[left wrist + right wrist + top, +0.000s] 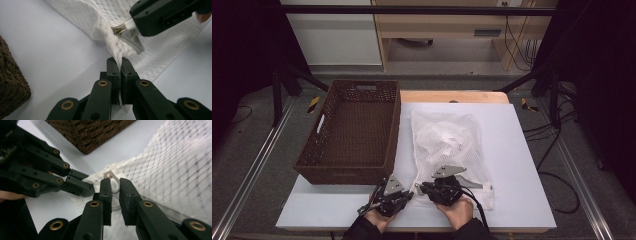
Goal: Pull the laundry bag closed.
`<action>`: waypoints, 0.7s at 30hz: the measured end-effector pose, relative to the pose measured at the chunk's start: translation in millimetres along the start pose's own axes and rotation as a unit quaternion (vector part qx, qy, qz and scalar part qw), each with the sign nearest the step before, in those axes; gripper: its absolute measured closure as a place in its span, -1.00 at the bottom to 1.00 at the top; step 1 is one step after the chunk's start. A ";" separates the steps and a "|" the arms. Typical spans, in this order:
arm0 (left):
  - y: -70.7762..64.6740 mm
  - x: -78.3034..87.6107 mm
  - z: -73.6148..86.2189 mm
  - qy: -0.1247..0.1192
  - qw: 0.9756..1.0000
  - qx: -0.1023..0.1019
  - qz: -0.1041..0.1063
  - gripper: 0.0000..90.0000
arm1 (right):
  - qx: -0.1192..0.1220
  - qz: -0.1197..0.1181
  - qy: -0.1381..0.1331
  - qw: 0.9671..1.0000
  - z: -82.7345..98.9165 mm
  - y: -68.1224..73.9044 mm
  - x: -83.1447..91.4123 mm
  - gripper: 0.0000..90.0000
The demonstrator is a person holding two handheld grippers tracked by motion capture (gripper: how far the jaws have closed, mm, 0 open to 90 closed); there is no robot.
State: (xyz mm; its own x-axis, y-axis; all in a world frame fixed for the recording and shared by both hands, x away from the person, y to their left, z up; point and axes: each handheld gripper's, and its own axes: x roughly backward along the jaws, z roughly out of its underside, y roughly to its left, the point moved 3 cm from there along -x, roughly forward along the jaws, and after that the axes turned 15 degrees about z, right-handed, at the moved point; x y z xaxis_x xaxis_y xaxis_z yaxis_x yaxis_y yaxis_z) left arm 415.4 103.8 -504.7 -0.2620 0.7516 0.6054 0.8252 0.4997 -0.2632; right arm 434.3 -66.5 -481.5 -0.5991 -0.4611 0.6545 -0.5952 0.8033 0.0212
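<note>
White mesh makes up the laundry bag (451, 150), which lies flat on the table (522, 165) just right of the brown wicker basket (352, 132), with pale clothing bundled inside. Its near left corner is held by the left gripper (404, 196), whose fingers (113, 72) are pressed together on a pinched fold of mesh. In the left gripper view the fabric is seen drawn up out of those fingers toward the zipper slider (118, 29), just beside which the right gripper (422, 188) is set. In the right gripper view its fingers (106, 188) stand a little apart around the white zipper pull (113, 183); whether the pull is actually pressed cannot be told, and no firm clamp is seen.

The job in hand is judged to be unzipping the bag while the corner is anchored. The main risk is that the pull slips free, since the right fingers are not seen closed tight on it. If the slider is dragged at an angle to the zipper line, loose mesh could be caught in the teeth and the slider jammed. If the left hold is lost, the whole bag would be dragged along the table instead of being opened.
</note>
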 end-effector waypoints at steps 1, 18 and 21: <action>-0.1 0.0 0.0 0.000 1.000 -0.001 0.000 0.90 | -0.002 -0.002 0.003 1.000 0.3 0.6 -1.5 0.77; -0.9 -0.3 -0.5 0.004 1.000 -0.007 -0.004 0.90 | -0.013 -0.022 -0.010 1.000 -10.6 9.2 -13.7 0.77; -0.9 -0.4 -0.5 0.005 1.000 -0.008 -0.003 0.90 | -0.012 -0.022 -0.007 1.000 -10.3 9.3 -15.6 0.80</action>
State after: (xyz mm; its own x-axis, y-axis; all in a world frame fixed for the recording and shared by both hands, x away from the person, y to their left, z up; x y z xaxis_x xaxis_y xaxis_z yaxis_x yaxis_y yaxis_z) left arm 415.1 102.9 -504.3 -0.2626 0.7437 0.6148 0.8315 0.4976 -0.2469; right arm 443.6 -47.9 -483.7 -0.5799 -0.5018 0.6418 -0.6084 0.7907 0.0684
